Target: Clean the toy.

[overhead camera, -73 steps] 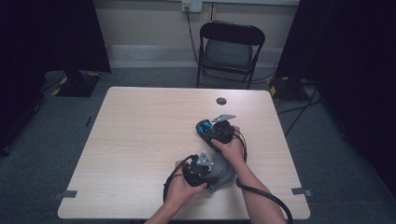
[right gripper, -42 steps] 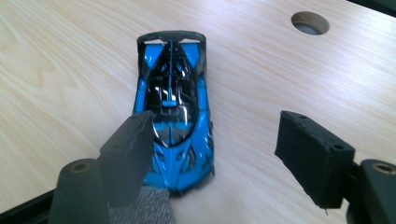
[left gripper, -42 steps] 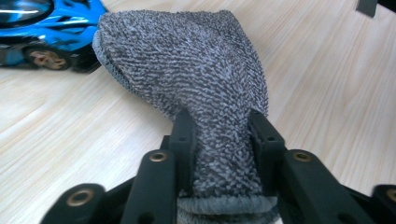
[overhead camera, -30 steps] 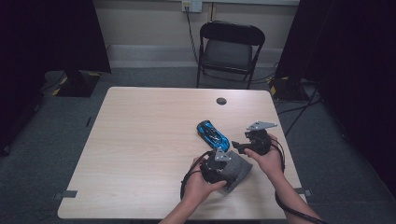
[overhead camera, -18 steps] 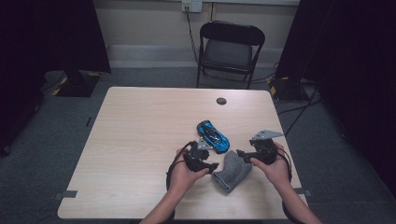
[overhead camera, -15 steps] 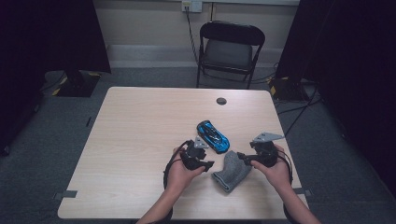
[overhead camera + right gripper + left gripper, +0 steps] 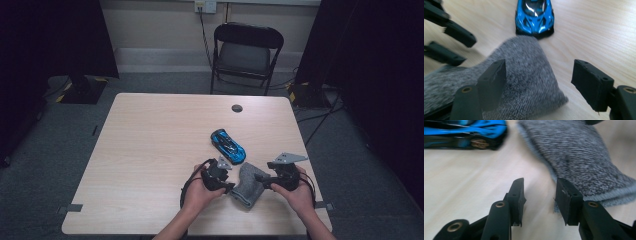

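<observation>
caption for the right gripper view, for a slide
Right gripper open over one end of a grey sock, with a blue toy car just beyond it on the wooden table.

A: Left gripper (image 7: 226,184) look?
B: Black body, grey three-cornered plate on top, black cable looping off its back. In the left gripper view, two black jaws with flat rectangular pads, small screw holes in them, brass-coloured rivets at the pivots.
A: Right gripper (image 7: 264,179)?
B: Same build: black body, bigger-looking grey plate on top, black cable trailing behind. Right gripper view shows blocky black pads, holes along the side, a brass rivet on each arm.
A: Sleeves?
B: Forearms bare, no gloves on either hand.
</observation>
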Motion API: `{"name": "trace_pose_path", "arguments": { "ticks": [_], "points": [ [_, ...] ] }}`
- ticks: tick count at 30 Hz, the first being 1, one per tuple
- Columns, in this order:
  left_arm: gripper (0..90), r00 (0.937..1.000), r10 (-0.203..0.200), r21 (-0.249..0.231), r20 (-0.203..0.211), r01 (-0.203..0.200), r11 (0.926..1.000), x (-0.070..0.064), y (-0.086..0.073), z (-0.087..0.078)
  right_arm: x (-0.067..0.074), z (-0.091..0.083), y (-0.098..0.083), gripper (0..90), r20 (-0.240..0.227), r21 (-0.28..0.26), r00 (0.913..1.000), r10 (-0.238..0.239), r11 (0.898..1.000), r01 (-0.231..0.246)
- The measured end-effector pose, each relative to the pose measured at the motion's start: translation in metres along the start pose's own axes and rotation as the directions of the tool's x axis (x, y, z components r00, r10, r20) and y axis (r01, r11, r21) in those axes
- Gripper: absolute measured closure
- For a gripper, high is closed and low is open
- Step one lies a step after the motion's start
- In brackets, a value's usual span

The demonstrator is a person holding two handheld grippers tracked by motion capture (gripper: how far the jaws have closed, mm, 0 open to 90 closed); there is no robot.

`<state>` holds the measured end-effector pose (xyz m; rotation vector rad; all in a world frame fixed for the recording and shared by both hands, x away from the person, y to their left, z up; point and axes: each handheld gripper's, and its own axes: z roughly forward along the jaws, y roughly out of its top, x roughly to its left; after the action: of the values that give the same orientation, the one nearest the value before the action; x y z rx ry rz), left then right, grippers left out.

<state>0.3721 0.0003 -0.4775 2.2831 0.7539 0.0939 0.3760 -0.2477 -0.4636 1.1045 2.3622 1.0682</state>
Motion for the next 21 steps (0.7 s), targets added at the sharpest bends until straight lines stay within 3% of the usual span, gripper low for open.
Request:
{"name": "trace_pose_path", "arguments": {
  "ticks": [3,6,10,15,19,21],
  "points": [
    [58.2,0.9993,0.022,0.0,0.029,-0.022,0.9997,-0.012,0.0,0.006,-0.003,0.006,-0.004,27.7,0.004,0.026,1.0,-0.002,1.0,0.001],
    [57.5,0.9984,0.036,0.007,0.043,-0.037,0.9993,-0.02,0.002,0.013,-0.01,0.011,-0.005,28.0,0.039,0.045,0.9993,0.0,0.999,-0.001],
    [56.5,0.9974,0.037,0.0,0.062,-0.037,0.9993,-0.025,0.007,0.024,-0.022,0.017,-0.005,28.5,0.055,0.061,0.9985,0.01,0.998,-0.013],
    [54.2,0.9972,0.055,-0.021,0.051,-0.054,0.9983,-0.025,0.015,0.027,-0.035,0.024,-0.001,28.7,0.076,0.059,0.9963,0.039,0.997,-0.043],
    [50.7,0.9975,0.067,-0.043,0.023,-0.066,0.9969,-0.016,0.015,0.013,-0.031,0.014,0.004,29.0,0.071,0.018,0.9961,0.053,0.998,-0.054],
    [43.9,0.998,0.063,-0.068,-0.007,-0.063,0.9957,-0.006,0.014,0.005,-0.026,0.008,0.006,27.8,0.064,-0.007,0.9953,0.073,0.997,-0.072]
  ]
}}
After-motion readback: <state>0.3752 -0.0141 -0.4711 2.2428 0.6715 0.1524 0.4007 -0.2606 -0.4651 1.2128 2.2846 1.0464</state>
